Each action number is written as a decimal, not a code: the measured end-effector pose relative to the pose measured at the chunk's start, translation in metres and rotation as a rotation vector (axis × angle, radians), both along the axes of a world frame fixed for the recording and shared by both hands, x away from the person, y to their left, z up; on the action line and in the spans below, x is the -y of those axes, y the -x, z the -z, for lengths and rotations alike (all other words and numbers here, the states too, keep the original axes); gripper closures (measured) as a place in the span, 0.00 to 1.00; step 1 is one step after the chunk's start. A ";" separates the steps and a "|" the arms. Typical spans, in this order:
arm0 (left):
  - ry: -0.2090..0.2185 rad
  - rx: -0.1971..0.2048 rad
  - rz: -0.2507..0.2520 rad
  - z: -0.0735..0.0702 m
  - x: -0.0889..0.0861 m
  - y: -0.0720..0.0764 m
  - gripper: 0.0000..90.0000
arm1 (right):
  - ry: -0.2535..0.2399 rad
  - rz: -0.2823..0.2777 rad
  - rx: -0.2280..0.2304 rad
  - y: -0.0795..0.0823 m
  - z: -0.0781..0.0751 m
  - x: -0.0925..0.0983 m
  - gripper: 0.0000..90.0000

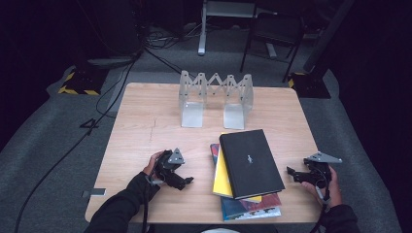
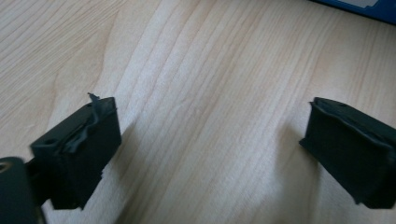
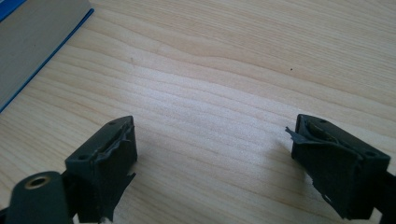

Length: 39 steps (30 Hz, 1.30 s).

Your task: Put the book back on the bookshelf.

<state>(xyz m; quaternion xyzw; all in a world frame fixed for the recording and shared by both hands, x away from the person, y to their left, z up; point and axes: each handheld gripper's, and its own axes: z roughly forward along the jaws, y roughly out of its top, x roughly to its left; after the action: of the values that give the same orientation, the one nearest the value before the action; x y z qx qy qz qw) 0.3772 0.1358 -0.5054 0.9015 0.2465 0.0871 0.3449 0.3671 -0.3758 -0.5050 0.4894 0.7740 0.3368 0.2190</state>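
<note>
A stack of books lies at the front middle of the wooden table (image 1: 145,121): a black book (image 1: 250,162) on top, a yellow one (image 1: 222,174) under it, and a blue one (image 1: 243,208) at the bottom. My left gripper (image 1: 184,182) rests on the table left of the stack, open, with bare wood between its jaws (image 2: 210,135). My right gripper (image 1: 291,172) rests right of the stack, also open over bare wood (image 3: 212,135). A blue book corner (image 2: 359,7) shows in the left gripper view and a book edge (image 3: 32,37) in the right gripper view.
A clear, expandable book rack (image 1: 216,97) stands upright at the back middle of the table. Behind the table are a chair (image 1: 274,34), cables (image 1: 111,92) on the grey carpet and a desk leg (image 1: 201,29).
</note>
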 end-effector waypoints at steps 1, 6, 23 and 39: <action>0.000 -0.006 0.005 0.000 0.001 -0.001 0.01 | 0.000 0.000 0.000 0.000 0.000 0.000 0.15; 0.000 -0.005 0.007 0.000 0.001 -0.001 0.01 | 0.000 0.014 -0.001 0.003 0.000 0.000 0.16; -0.002 -0.002 -0.011 0.000 -0.002 0.004 0.01 | -0.045 -0.167 0.016 0.028 -0.036 -0.002 0.21; -0.003 -0.002 -0.025 0.000 -0.002 0.005 0.01 | -0.011 -0.359 0.035 0.073 -0.061 -0.024 0.31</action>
<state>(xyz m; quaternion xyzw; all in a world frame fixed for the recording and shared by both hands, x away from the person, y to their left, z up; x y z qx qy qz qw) 0.3721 0.1381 -0.5054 0.8990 0.2577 0.0911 0.3421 0.2942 -0.3517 -0.4441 0.3385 0.8432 0.3831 0.1662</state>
